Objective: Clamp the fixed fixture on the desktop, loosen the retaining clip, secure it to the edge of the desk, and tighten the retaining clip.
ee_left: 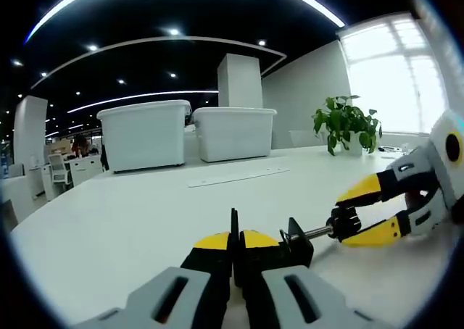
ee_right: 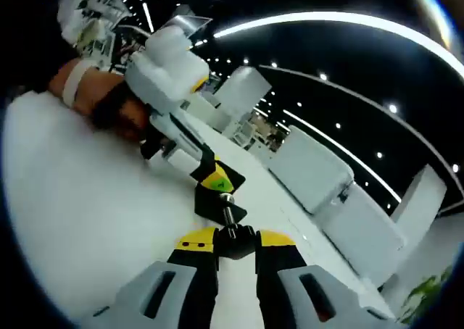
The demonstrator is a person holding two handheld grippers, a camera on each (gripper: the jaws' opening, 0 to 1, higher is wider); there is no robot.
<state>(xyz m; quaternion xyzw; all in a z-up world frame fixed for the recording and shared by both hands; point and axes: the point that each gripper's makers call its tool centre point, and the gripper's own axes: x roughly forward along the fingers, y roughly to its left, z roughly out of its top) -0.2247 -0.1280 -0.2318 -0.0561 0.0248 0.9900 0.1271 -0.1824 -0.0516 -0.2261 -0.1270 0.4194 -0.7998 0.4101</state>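
A small black clamp fixture [ee_left: 293, 243] lies on the white desk [ee_left: 145, 213], with a steel screw running right to a black knob [ee_left: 345, 222]. My left gripper [ee_left: 235, 240] is shut on the fixture's thin upright plate. My right gripper [ee_left: 362, 214] enters from the right, its yellow-tipped jaws closed around the knob. In the right gripper view, my right gripper [ee_right: 233, 240] grips the knob [ee_right: 233, 242], the screw [ee_right: 228, 211] leads ahead to the clamp body [ee_right: 216, 203], and the left gripper [ee_right: 214, 178] holds that body from behind, held by a person's hand [ee_right: 116, 111].
Two white lidded storage bins [ee_left: 145, 135] [ee_left: 233, 131] stand at the desk's far side, a flat white strip [ee_left: 238, 177] lies before them, and a potted green plant [ee_left: 346, 122] sits at the right by the bright window. Office chairs stand far left.
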